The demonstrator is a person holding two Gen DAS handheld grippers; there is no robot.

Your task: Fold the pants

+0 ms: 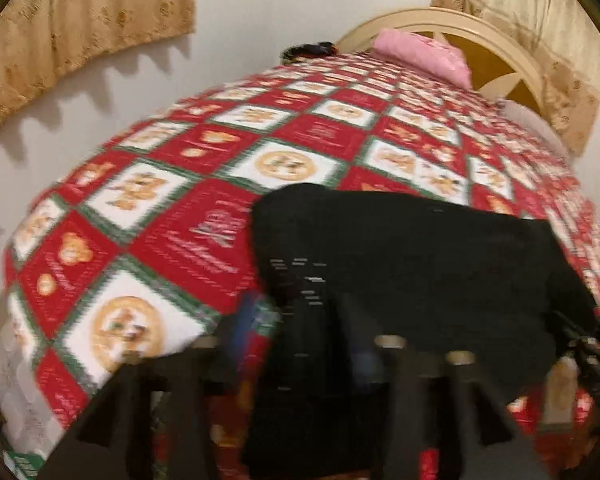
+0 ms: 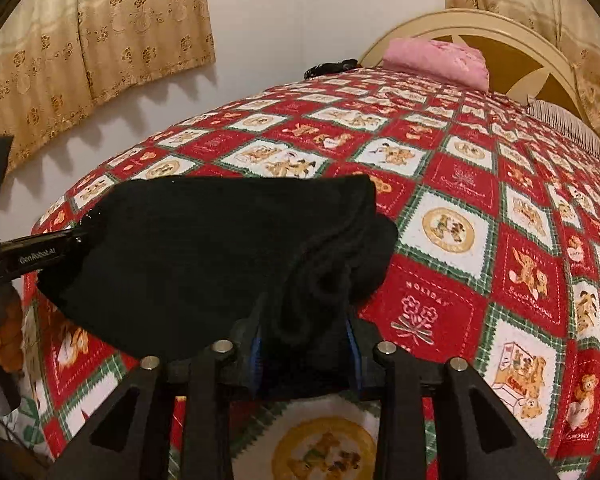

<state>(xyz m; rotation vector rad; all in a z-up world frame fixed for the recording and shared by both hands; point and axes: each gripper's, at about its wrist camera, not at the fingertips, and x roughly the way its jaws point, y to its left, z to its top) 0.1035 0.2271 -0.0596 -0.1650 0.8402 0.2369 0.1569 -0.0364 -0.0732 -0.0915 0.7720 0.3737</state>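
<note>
Crosswise — pants (image 2: 204,256), long axis left-right.

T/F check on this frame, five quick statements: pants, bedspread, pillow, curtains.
1. The pants are black. True.
2. The pants lie on a plain blue sheet. False: they lie on a red, white and green teddy-bear bedspread.
3. A pink pillow sits by the headboard. True.
4. Black fabric sits between the right gripper fingers. True.
5. The curtains are dark green. False: they are beige with a floral pattern.
</note>
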